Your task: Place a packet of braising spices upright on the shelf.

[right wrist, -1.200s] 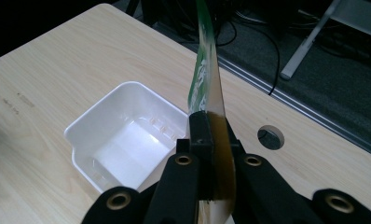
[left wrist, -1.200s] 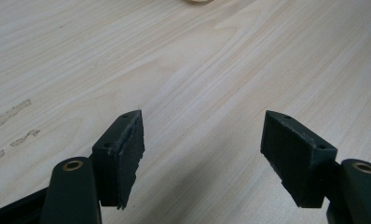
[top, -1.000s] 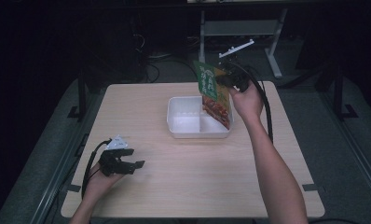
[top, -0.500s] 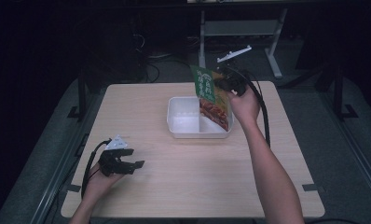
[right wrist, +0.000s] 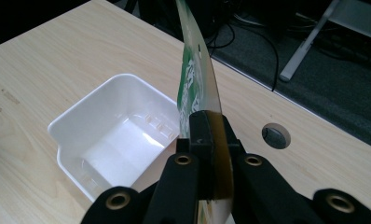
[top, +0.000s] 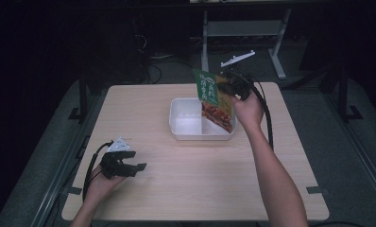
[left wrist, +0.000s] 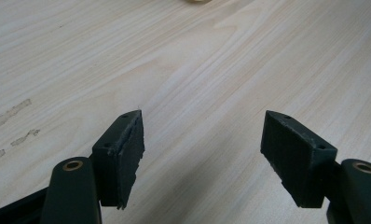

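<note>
Your right gripper (right wrist: 210, 140) clamps green printed snack pouch (top: 213, 98) above white plastic bin (top: 188, 124); lower it in, then release. Left gripper (left wrist: 202, 158) gapes, idle.

From my remote seat, the flat green-and-orange food packet (top: 214, 100) carries pale printed characters on its green upper half, too small and blurred for me to read.
</note>
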`<state>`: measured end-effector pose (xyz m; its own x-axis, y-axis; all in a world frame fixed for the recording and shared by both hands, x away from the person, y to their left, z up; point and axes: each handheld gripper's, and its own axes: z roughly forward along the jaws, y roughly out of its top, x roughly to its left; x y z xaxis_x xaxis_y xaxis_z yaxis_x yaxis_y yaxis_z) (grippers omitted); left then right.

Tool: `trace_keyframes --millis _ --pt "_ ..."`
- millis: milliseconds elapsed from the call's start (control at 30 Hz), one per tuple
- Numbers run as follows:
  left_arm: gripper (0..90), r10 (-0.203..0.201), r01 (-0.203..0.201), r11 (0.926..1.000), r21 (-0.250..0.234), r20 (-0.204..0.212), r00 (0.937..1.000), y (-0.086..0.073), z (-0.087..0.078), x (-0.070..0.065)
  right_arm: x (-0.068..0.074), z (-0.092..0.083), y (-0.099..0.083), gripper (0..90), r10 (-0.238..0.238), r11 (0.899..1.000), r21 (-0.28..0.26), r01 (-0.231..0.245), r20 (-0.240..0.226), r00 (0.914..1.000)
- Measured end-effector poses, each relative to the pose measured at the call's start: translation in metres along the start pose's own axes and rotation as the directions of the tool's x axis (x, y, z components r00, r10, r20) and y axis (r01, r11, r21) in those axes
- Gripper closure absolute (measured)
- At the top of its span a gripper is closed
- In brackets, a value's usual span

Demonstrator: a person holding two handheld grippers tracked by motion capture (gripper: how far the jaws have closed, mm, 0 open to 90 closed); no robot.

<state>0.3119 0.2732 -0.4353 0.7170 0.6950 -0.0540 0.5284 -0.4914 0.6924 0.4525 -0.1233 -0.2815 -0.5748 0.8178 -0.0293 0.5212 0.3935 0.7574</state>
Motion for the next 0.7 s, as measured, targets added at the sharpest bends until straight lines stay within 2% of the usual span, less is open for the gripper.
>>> trace_keyframes --millis 300,700 --pt "30.1 0.001 -0.001 1.0000 0.000 0.000 1.0000 0.000 0.000 -0.001 0.000 -0.002 -0.007 89.5 -0.018 1.000 0.023 0.018 -0.003 0.9998" --pt "30.0 0.003 -0.003 1.0000 0.001 0.000 1.0000 0.000 0.001 -0.001 -0.007 -0.008 -0.019 89.0 -0.017 0.998 0.059 0.018 -0.009 0.9998"
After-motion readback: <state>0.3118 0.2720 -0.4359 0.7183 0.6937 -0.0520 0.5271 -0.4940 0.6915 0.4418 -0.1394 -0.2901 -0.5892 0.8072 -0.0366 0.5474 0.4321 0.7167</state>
